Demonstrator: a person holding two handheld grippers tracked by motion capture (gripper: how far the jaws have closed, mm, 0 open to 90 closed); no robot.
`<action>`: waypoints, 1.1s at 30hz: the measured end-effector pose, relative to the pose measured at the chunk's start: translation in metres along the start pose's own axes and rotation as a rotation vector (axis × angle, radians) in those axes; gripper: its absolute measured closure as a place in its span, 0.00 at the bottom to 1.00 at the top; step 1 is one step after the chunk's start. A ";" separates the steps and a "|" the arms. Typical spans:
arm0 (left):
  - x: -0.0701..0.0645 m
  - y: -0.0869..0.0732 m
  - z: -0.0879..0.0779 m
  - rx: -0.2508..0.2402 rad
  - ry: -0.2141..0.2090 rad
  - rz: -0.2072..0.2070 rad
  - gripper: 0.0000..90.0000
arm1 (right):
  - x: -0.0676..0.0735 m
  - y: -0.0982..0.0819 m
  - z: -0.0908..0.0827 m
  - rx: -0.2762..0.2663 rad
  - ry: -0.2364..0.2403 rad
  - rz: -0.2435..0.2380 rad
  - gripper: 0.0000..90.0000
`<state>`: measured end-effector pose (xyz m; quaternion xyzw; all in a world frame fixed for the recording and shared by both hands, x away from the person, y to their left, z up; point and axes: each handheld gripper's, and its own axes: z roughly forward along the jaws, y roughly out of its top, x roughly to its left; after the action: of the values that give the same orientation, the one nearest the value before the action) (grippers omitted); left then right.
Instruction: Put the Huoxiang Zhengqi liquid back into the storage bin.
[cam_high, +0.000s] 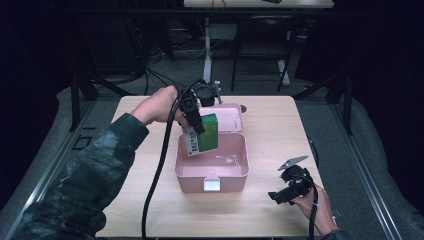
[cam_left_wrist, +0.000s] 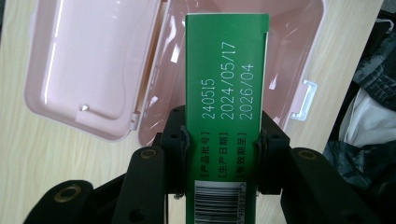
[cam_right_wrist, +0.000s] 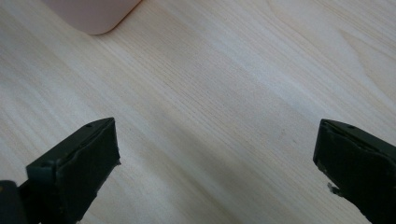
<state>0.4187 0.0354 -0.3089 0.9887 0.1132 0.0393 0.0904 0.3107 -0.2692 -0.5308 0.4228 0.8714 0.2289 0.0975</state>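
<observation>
Green carton (claw-gripped) tilts over pink box.

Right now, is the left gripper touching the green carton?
Touching. The left gripper view shows the left gripper with both pads pressed against the green carton sides, above the open pink box.

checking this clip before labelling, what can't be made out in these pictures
- Green carton: its lower end is cut off by the bottom edge of the left gripper view; the barcode digits there are too small to read.
- Pink box: in the high view the carton hides part of its floor and rear wall.
- Left gripper: in the high view its pads are hidden behind the carton.
- Right gripper: the right gripper view cuts off its jaws at the frame edges.
</observation>
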 end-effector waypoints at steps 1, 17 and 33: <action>0.000 0.000 0.000 0.000 0.000 0.000 0.71 | 0.000 0.000 0.000 0.000 0.000 0.000 0.00; -0.012 -0.006 0.021 0.002 -0.005 0.041 0.71 | 0.000 0.000 0.001 0.014 0.002 0.001 0.00; -0.020 -0.017 0.043 0.029 -0.025 0.110 0.71 | 0.000 0.000 0.002 0.019 0.001 0.003 0.00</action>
<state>0.3995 0.0394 -0.3552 0.9950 0.0579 0.0304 0.0753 0.3111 -0.2685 -0.5327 0.4250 0.8729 0.2208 0.0927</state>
